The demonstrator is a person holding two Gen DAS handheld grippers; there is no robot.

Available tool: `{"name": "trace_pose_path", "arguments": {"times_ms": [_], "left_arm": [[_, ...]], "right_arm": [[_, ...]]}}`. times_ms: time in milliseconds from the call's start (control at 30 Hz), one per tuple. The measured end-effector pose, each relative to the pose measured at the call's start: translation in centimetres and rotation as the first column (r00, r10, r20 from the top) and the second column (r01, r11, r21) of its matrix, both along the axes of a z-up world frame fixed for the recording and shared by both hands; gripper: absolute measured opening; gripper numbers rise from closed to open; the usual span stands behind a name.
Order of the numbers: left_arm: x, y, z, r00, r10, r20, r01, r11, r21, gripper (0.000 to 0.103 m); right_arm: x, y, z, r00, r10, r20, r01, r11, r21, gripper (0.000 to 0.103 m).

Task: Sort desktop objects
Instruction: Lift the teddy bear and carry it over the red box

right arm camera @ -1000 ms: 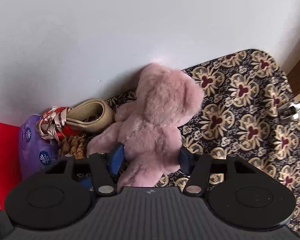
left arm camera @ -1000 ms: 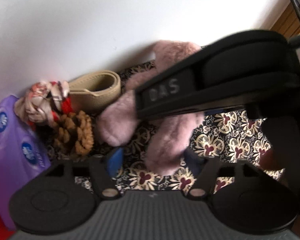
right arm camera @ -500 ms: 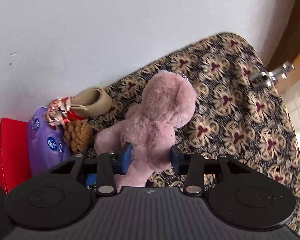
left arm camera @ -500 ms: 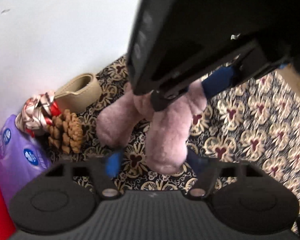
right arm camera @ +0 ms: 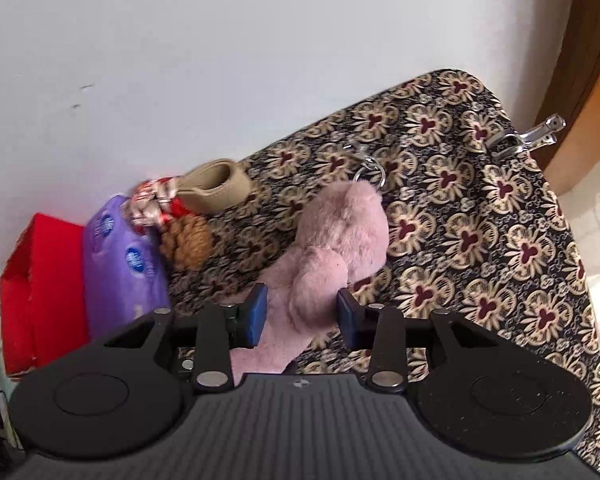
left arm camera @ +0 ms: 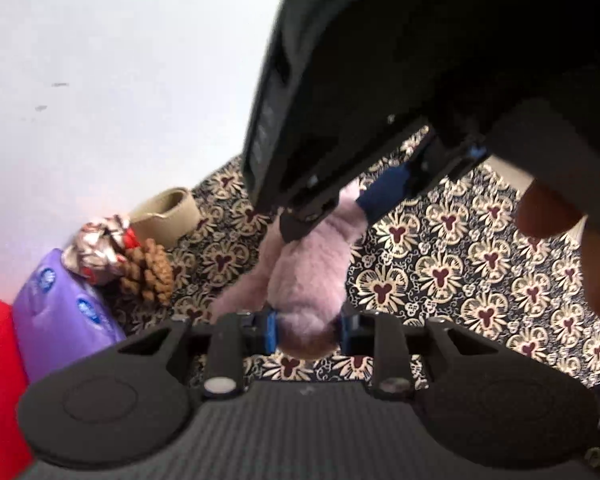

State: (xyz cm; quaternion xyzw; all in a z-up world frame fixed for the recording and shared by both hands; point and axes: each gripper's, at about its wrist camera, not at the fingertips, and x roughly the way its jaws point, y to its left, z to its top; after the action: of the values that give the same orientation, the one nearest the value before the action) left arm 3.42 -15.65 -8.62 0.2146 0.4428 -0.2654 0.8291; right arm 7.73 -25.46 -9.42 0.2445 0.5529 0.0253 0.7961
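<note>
A pink plush toy [right arm camera: 332,248] is held above a table covered by a dark cloth [right arm camera: 500,240] printed with cream and maroon flowers. A metal key ring [right arm camera: 370,170] is seen at the toy's far end, over the cloth. The right gripper [right arm camera: 302,314] is closed onto the toy's body, its 2 blue pads [right arm camera: 256,316] pressed into the fur on either side. In the left wrist view the left gripper [left arm camera: 306,328] is likewise closed on a limb of the toy [left arm camera: 304,280], the fur squeezed between its 2 pads. The right gripper's black body [left arm camera: 380,80] fills the upper right of that view, just above the toy, and part of a hand [left arm camera: 560,232] is seen beside it.

Along the white wall [right arm camera: 220,60], at the far left of the table, a tan shoe [right arm camera: 216,186] is set, with a patterned ribbon bundle [right arm camera: 154,204] touching it and a pine cone [right arm camera: 188,240] just in front. A purple tissue pack [right arm camera: 120,272] lies beside these, and a red box [right arm camera: 40,288] stands at the table's left end. A metal clip [right arm camera: 524,138] is fixed to the cloth at the far right edge, with a brown wooden frame [right arm camera: 580,40] behind it.
</note>
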Motion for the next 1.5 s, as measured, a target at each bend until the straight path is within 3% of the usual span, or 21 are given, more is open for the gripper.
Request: {"name": "trace_pose_path", "arguments": {"times_ms": [100,300,367,433,500,567,633,800,967,1167,1400,1500], "left_arm": [[-0.6,0.8,0.0,1.0,0.009,-0.022,-0.009,1.0,-0.01,0.03],[-2.1,2.0,-1.8,0.996,0.033,-0.088,-0.028,0.998,0.056,0.037],[-2.2,1.9,-2.7,0.996,0.031,-0.084,-0.024,0.996,0.082,0.045],[-2.5,1.6,-3.1,0.997,0.032,-0.075,-0.024,0.995,0.099,0.061],[-2.2,1.4,-3.7,0.996,0.046,-0.076,-0.037,0.992,0.117,0.059],[-1.8,1.2,-4.4,0.995,0.052,-0.082,-0.041,0.99,0.134,0.042],[-1.6,1.1,-4.4,0.996,0.042,-0.077,-0.032,0.992,0.119,0.035],[-3.3,0.8,-2.4,1.0,0.016,-0.02,-0.014,0.994,0.111,0.031],[-4.7,1.9,1.4,0.994,0.006,0.113,-0.015,0.996,0.085,0.031],[-5.5,6.2,6.5,0.961,0.087,0.262,-0.099,0.995,0.03,0.031],[-5.7,14.4,10.8,0.909,0.242,0.338,-0.239,0.97,-0.05,0.031],[-5.7,17.9,12.0,0.885,0.306,0.351,-0.298,0.951,-0.078,0.031]], "right_arm": [[0.0,0.8,-0.2,1.0,0.016,-0.023,-0.015,1.0,0.007,0.041],[0.0,2.4,-2.8,0.992,0.019,-0.127,-0.019,1.0,0.004,0.069],[0.5,2.4,-3.4,0.991,-0.008,-0.132,0.005,1.0,-0.021,0.071],[1.1,2.4,-4.1,0.99,-0.035,-0.136,0.029,0.999,-0.045,0.076],[1.8,1.9,-4.8,0.987,-0.08,-0.138,0.074,0.996,-0.048,0.075],[2.4,1.5,-5.8,0.983,-0.097,-0.154,0.094,0.995,-0.03,0.071],[2.5,1.7,-5.6,0.987,-0.083,-0.137,0.081,0.996,-0.023,0.066],[1.7,2.1,-3.7,0.995,-0.067,-0.07,0.066,0.998,-0.011,0.054],[0.9,3.9,0.5,0.998,-0.019,0.055,0.021,0.999,-0.029,0.054],[0.8,7.5,5.8,0.98,0.003,0.198,-0.011,0.999,0.041,0.053],[1.5,14.5,10.1,0.951,0.06,0.304,-0.104,0.986,0.132,0.05],[2.1,18.2,10.3,0.945,0.11,0.308,-0.166,0.973,0.163,0.042]]}}
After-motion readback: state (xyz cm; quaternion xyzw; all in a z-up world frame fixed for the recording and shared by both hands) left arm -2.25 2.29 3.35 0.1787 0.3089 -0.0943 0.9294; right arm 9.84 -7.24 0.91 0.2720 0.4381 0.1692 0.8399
